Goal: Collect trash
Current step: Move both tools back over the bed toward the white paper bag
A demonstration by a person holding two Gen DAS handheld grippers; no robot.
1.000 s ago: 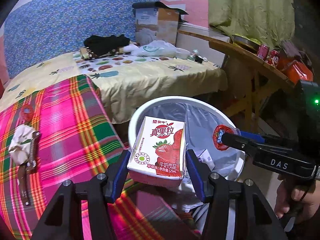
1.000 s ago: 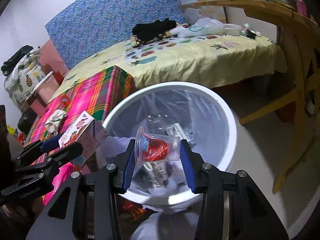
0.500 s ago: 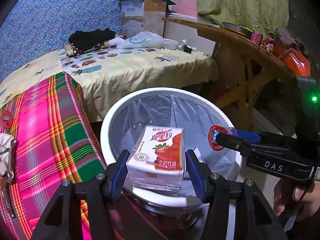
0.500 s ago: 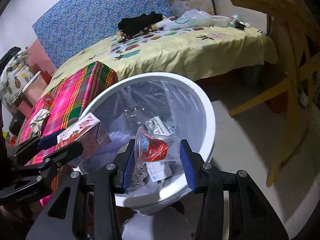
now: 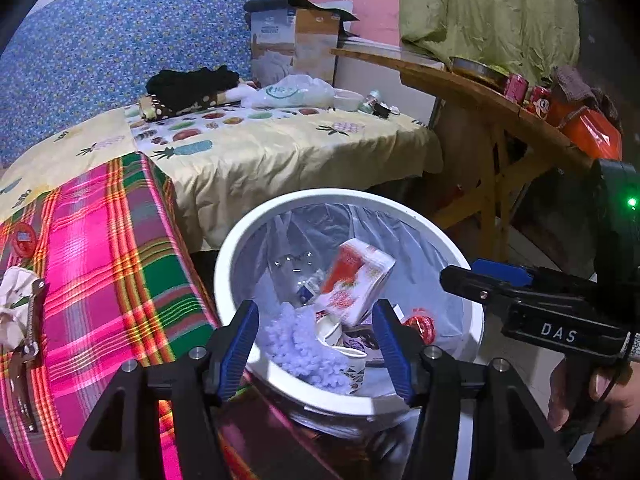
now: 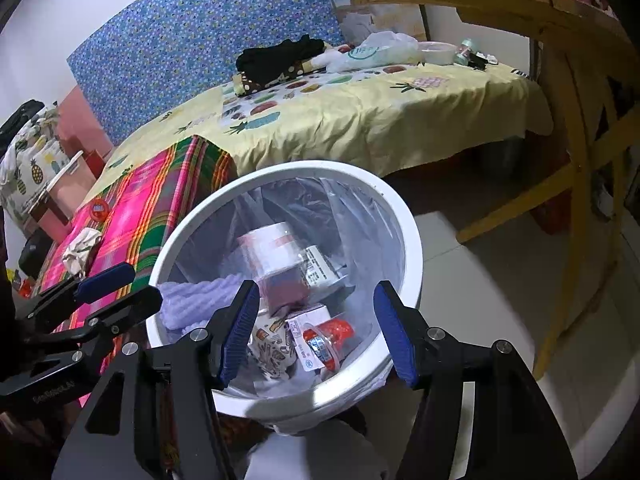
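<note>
A white bin (image 5: 230, 248) lined with a clear bag stands below both grippers. My left gripper (image 5: 314, 320) hangs over its near rim, jaws opening, with nothing pressed between the blue pads. The strawberry milk carton (image 5: 354, 280) is loose and tilted inside the bin, over other trash. My right gripper (image 6: 316, 300) is also above the bin (image 6: 414, 248), jaws opening and empty. The clear cup with red contents (image 6: 324, 340) lies among the trash below it. The carton (image 6: 276, 256) is blurred in the right wrist view. Each gripper shows in the other's view: right (image 5: 480, 280), left (image 6: 116, 292).
A bed with a pink plaid cloth (image 5: 100, 272) and a yellow fruit-print sheet (image 5: 280, 152) borders the bin on the left. A crumpled tissue (image 5: 12, 308) and a red lid (image 5: 24, 238) lie on the cloth. A wooden table (image 5: 480, 108) with cans stands to the right.
Both grippers have opened over the bin. The carton dropped out of the left one and the cup out of the right one, and both now lie inside the bin.
</note>
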